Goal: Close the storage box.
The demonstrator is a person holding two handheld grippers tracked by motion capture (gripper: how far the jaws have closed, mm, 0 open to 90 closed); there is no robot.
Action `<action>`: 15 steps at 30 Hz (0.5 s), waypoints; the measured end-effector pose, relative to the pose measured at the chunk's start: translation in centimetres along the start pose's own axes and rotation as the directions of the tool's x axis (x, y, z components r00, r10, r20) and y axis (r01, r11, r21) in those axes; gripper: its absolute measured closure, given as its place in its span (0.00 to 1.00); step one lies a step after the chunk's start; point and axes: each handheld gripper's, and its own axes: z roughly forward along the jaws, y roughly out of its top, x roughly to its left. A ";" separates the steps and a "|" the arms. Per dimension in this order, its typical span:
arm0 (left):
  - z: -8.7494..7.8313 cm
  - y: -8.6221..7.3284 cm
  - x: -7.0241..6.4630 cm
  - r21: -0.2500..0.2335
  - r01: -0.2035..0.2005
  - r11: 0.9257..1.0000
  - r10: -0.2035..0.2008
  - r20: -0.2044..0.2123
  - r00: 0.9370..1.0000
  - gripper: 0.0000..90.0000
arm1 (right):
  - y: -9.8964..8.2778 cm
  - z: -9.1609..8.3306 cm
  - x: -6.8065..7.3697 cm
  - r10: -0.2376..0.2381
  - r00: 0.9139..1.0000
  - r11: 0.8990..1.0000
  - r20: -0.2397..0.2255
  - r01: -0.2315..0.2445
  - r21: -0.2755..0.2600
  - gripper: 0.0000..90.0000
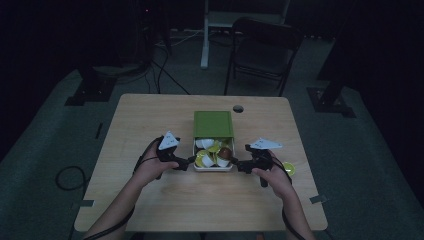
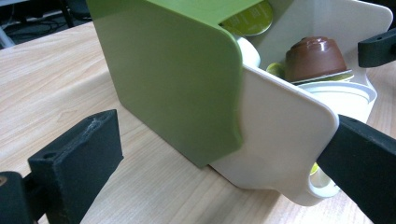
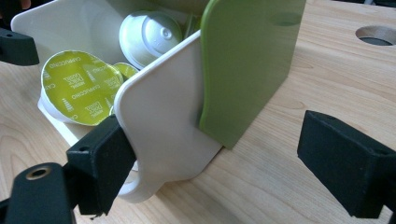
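Here, in the high view, a white tray (image 1: pixel 213 168) of coffee capsules (image 1: pixel 215 152) sits at the centre of the table (image 1: pixel 150 115), half slid out of its green sleeve (image 1: pixel 213 123). The left gripper (image 1: pixel 190 161) and right gripper (image 1: pixel 236 163) flank its near corners. In the left gripper view, the jaws are spread, one touching the tray (image 2: pixel 280 130) at lower right. In the right gripper view, the jaws are likewise spread, one against the tray (image 3: pixel 163 126) at lower left

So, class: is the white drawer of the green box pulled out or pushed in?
Pulled out: the white drawer juts from the green sleeve, capsules exposed.
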 end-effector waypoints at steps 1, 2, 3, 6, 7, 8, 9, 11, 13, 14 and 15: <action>0.1 0.0 0.1 0.001 0.004 1.000 -0.004 0.001 1.000 0.02 | 0.0 0.0 0.0 0.001 1.000 1.000 0.002 -0.001 0.000 0.14; 0.1 0.0 0.1 0.002 0.007 1.000 -0.007 0.001 1.000 0.02 | 0.1 0.1 -0.1 0.003 1.000 1.000 0.004 -0.003 0.000 0.14; 0.2 0.1 0.2 0.000 0.010 1.000 -0.010 0.000 1.000 0.02 | 0.1 0.1 -0.1 0.006 1.000 1.000 0.007 -0.006 -0.001 0.14; 0.3 0.1 0.3 -0.001 0.016 1.000 -0.016 0.000 1.000 0.02 | 0.1 0.3 -0.2 0.011 1.000 1.000 0.009 -0.011 -0.001 0.14; 0.3 0.1 0.4 -0.001 0.020 1.000 -0.020 0.000 1.000 0.02 | 0.2 0.3 -0.3 0.018 1.000 1.000 0.011 -0.018 -0.002 0.14; 0.4 0.1 0.5 -0.002 0.020 1.000 -0.020 0.000 1.000 0.02 | 0.2 0.4 -0.3 0.020 1.000 1.000 0.013 -0.020 -0.003 0.14; 0.5 0.1 0.6 -0.003 0.023 1.000 -0.023 0.000 1.000 0.02 | 0.2 0.4 -0.4 0.020 1.000 1.000 0.014 -0.020 -0.004 0.14; 0.5 0.2 0.7 -0.003 0.027 1.000 -0.027 -0.003 1.000 0.02 | 0.3 0.5 -0.5 0.021 1.000 1.000 0.017 -0.021 -0.004 0.14; 0.6 0.2 0.7 -0.002 0.025 1.000 -0.025 -0.009 1.000 0.02 | 0.3 0.6 -0.5 0.024 1.000 1.000 0.020 -0.024 -0.004 0.14; 0.6 0.3 0.7 -0.003 0.021 1.000 -0.021 -0.014 1.000 0.02 | 0.3 0.7 -0.6 0.022 1.000 1.000 0.022 -0.022 -0.006 0.14; 0.6 0.3 0.7 -0.003 0.019 1.000 -0.019 -0.017 1.000 0.02 | 0.4 0.7 -0.6 0.022 0.999 1.000 0.023 -0.022 -0.007 0.14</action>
